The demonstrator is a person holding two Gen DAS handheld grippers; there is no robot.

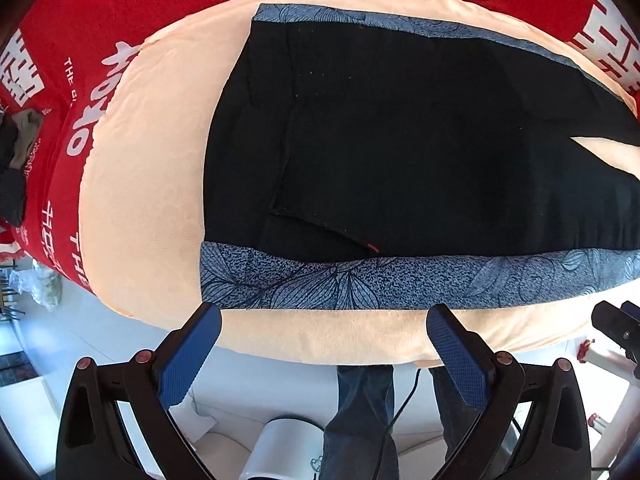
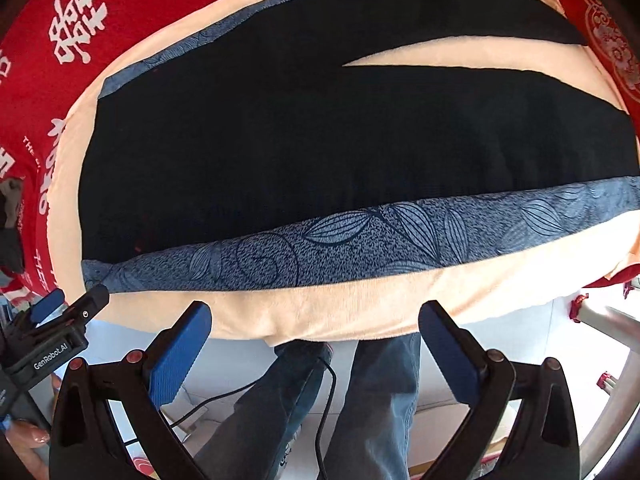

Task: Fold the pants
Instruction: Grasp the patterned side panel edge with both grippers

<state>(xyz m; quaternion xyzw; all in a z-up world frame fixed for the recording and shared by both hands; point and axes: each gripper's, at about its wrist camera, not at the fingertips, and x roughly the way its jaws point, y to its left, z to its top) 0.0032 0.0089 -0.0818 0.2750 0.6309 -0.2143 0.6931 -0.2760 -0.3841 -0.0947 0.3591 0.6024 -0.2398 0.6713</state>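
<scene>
Black pants [image 1: 400,140] lie spread flat on a peach cloth [image 1: 152,184], waist to the left, legs to the right. A blue leaf-patterned band [image 1: 400,280] runs along their near edge. In the right wrist view the pants [image 2: 280,140] show a peach gap between the two legs. My left gripper [image 1: 324,316] is open and empty, just short of the band at the waist end. My right gripper [image 2: 314,312] is open and empty, just short of the band [image 2: 360,240] further along the leg. The left gripper also shows in the right wrist view [image 2: 68,308].
A red cloth with white characters [image 1: 100,20] covers the table under the peach cloth [image 2: 320,304]. A dark heap of clothes [image 1: 16,160] lies at the far left. The person's jeans legs [image 2: 360,400] and a black cable [image 2: 324,400] are below the table edge.
</scene>
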